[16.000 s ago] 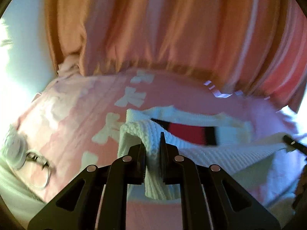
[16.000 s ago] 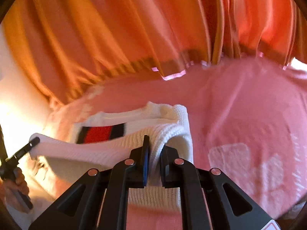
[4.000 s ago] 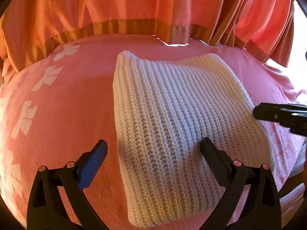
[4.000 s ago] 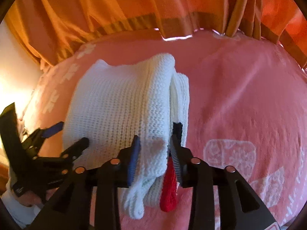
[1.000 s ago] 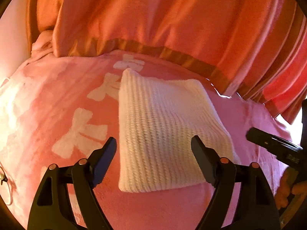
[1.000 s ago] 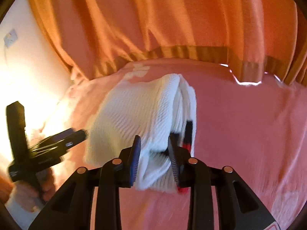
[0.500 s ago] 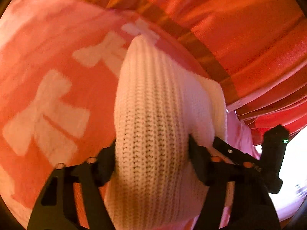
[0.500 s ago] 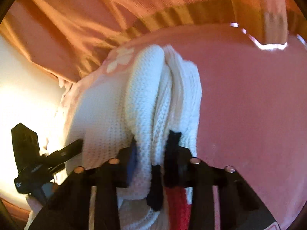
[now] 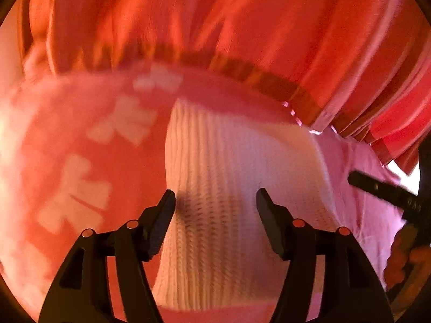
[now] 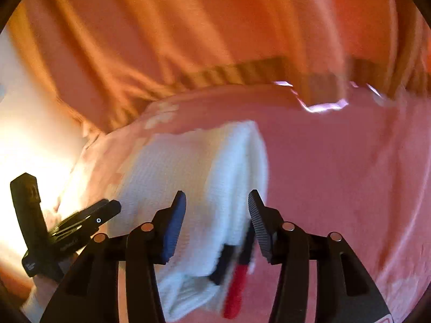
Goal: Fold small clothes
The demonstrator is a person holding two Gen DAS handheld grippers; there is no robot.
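Note:
A folded white knitted sweater (image 9: 231, 167) lies on the pink bedspread (image 9: 67, 140). My left gripper (image 9: 214, 202) straddles its near left part; the jaws are opening and the pads stand off the knit. In the right wrist view the sweater (image 10: 204, 167) shows its stacked right edge, with a red and black striped piece (image 10: 237, 282) sticking out at the near end. My right gripper (image 10: 216, 204) has that edge between its fingers; its jaws are opening too, clear of the cloth. Each view is motion-blurred.
An orange curtain (image 9: 242, 27) hangs along the far side of the bed. White bow prints (image 9: 75, 188) mark the bedspread at the left. The right gripper's body (image 9: 382, 191) and a hand (image 9: 404, 255) show at the right edge; the left gripper's body (image 10: 80, 223) shows low left.
Half a second ago both grippers were squeezing the folded sweater. Both have since let go and drawn back, jaws wider, and the sweater rests on the bed.

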